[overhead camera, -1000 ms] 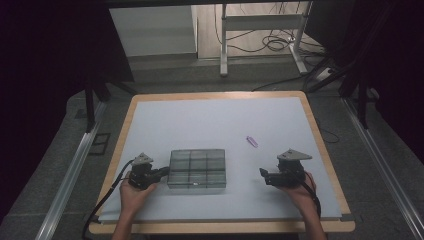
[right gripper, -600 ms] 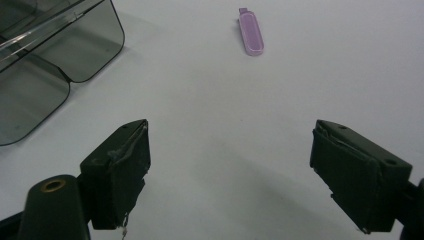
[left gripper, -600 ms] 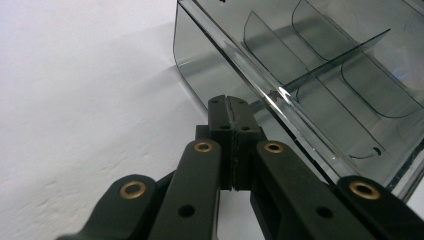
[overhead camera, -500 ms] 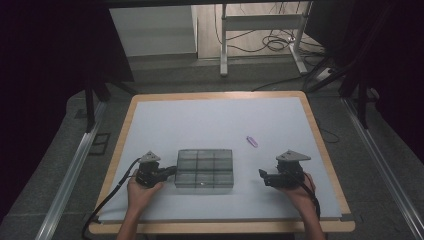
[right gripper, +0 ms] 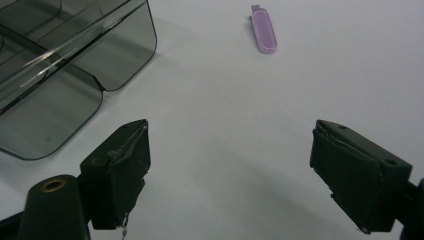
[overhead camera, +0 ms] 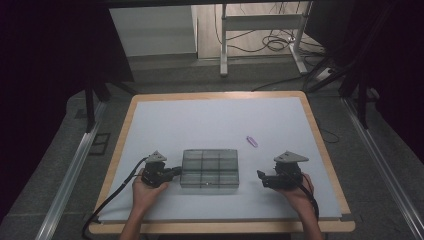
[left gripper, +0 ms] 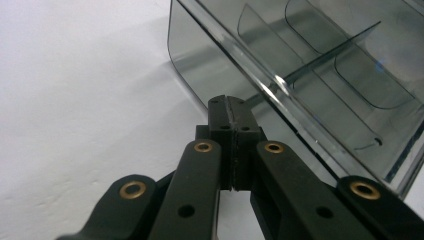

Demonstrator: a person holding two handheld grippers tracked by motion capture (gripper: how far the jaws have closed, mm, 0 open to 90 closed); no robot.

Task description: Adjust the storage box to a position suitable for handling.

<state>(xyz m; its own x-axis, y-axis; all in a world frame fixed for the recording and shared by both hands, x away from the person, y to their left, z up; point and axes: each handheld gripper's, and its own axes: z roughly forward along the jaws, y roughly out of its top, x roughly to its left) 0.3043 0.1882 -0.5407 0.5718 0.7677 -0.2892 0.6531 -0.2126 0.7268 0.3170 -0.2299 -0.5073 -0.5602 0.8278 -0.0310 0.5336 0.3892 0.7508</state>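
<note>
White tabletop, wood-edged. Left gripper pinched fully together, empty, tips against clear divided box (near front edge, centre). Right gripper spread wide, empty, near purple clip. Probably nudging box rightward; next, steady pushing, low contact.

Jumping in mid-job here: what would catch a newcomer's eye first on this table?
The smoky clear divided box near the front middle of the white table stands out first. The left gripper, jaws shut with nothing between them, sits right at the box's left side, while the right gripper rests open, apart from the box's right side. A small purple clip lies alone on the table, beyond the box's right end.
</note>
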